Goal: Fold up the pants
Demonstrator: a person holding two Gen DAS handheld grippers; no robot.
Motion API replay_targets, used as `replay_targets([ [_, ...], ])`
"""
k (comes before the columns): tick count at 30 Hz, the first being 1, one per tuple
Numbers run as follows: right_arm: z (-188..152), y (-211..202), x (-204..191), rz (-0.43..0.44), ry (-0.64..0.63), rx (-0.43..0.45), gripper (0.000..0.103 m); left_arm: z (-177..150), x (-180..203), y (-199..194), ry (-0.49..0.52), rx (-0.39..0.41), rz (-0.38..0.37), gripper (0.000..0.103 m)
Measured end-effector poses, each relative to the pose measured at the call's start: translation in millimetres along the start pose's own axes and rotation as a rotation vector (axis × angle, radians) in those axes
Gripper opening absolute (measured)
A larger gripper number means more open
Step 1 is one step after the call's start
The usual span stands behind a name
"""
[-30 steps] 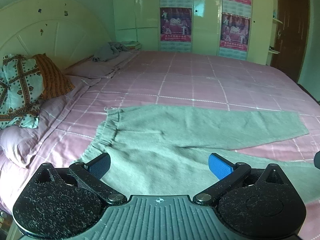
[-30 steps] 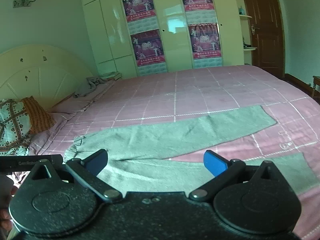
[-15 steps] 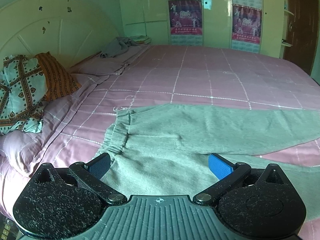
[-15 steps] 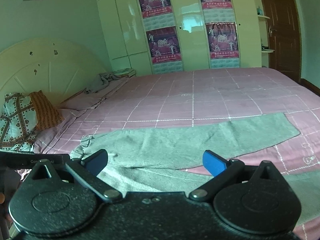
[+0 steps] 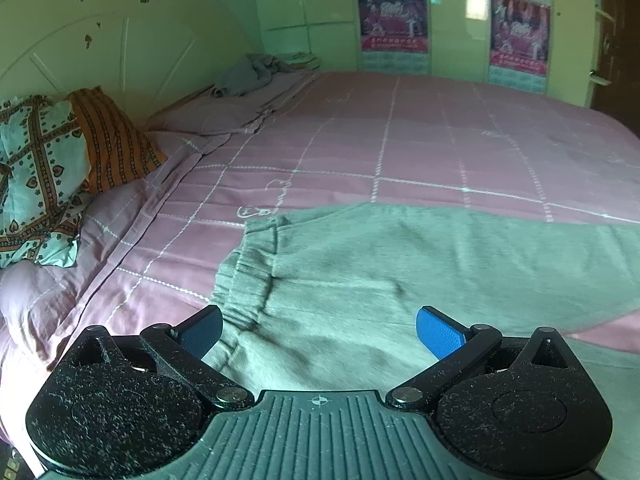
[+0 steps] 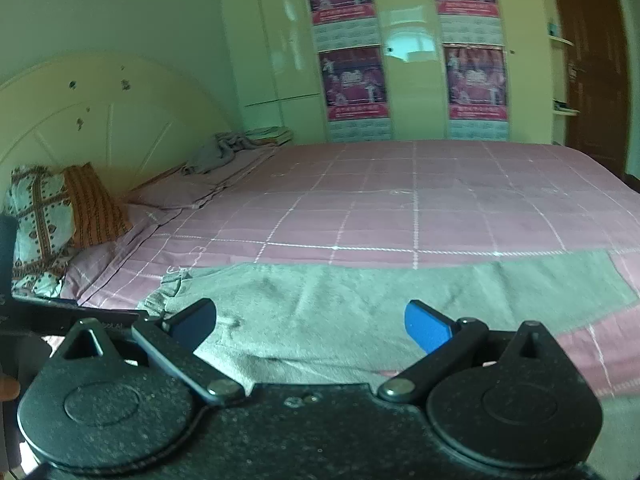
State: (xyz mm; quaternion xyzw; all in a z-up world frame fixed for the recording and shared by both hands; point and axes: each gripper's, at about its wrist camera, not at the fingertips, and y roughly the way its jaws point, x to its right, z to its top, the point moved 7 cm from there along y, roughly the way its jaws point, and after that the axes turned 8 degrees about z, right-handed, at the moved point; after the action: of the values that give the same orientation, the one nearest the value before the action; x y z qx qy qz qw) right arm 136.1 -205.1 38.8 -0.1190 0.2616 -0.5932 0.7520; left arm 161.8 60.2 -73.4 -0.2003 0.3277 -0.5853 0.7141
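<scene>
Grey-green pants (image 5: pixel 400 264) lie flat on the pink checked bed, waistband (image 5: pixel 248 264) to the left, legs running off to the right. My left gripper (image 5: pixel 318 330) is open and empty, just above the pants beside the waistband. In the right wrist view the pants (image 6: pixel 360 300) lie spread out, the far leg reaching right. My right gripper (image 6: pixel 310 322) is open and empty over the upper part of the pants, near the crotch. The near leg is mostly hidden under the gripper bodies.
Patterned pillows (image 5: pixel 44 176) and an orange striped pillow (image 5: pixel 112 140) lie at the left by the headboard. A crumpled grey cloth (image 5: pixel 252 74) sits at the far corner. Wardrobe doors with posters (image 6: pixel 356 80) stand behind the bed. A brown door (image 6: pixel 596 64) is at the right.
Both grippers have moved left and lower toward the waistband end of the pants. Both stay open. The pants have not moved.
</scene>
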Motion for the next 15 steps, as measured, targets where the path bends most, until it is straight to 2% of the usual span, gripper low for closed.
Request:
replay_targets([
  [5, 5.1, 40.2, -4.3, 0.053, -0.051, -0.032, 0.098, 6.1, -10.9, 51.9, -0.019, -0.042, 0.049, 0.102],
  [6, 5.2, 48.7, -4.1, 0.060, -0.062, -0.044, 0.097, 7.6, -14.0, 62.2, -0.023, -0.051, 0.058, 0.100],
  [7, 5.2, 58.0, -3.7, 0.070, -0.070, -0.056, 0.094, 9.0, -17.2, 73.1, -0.024, -0.057, 0.068, 0.078],
  [8, 4.9, 67.8, -3.0, 0.081, -0.078, -0.067, 0.076, 9.8, -20.9, 87.4, -0.025, -0.078, 0.080, 0.065],
  [9, 4.4, 77.9, -1.5, 0.087, -0.081, -0.083, 0.031, 9.7, -24.5, 100.8, -0.041, -0.108, 0.070, 0.059],
  [10, 3.1, 89.8, 0.3, 0.099, -0.075, -0.113, 0.021, 9.1, -27.9, 113.0, -0.062, -0.136, 0.061, 0.059],
  [13, -1.6, 125.9, 6.4, 0.138, -0.052, -0.176, 0.060, 9.6, -36.9, 149.4, -0.088, -0.180, 0.061, 0.059],
  [14, -1.9, 136.1, 7.4, 0.135, -0.068, -0.179, 0.077, 10.3, -39.0, 160.8, -0.081, -0.179, 0.074, 0.059],
  [15, -2.4, 146.0, 8.4, 0.129, -0.093, -0.179, 0.074, 11.0, -40.9, 171.4, -0.069, -0.183, 0.084, 0.059],
])
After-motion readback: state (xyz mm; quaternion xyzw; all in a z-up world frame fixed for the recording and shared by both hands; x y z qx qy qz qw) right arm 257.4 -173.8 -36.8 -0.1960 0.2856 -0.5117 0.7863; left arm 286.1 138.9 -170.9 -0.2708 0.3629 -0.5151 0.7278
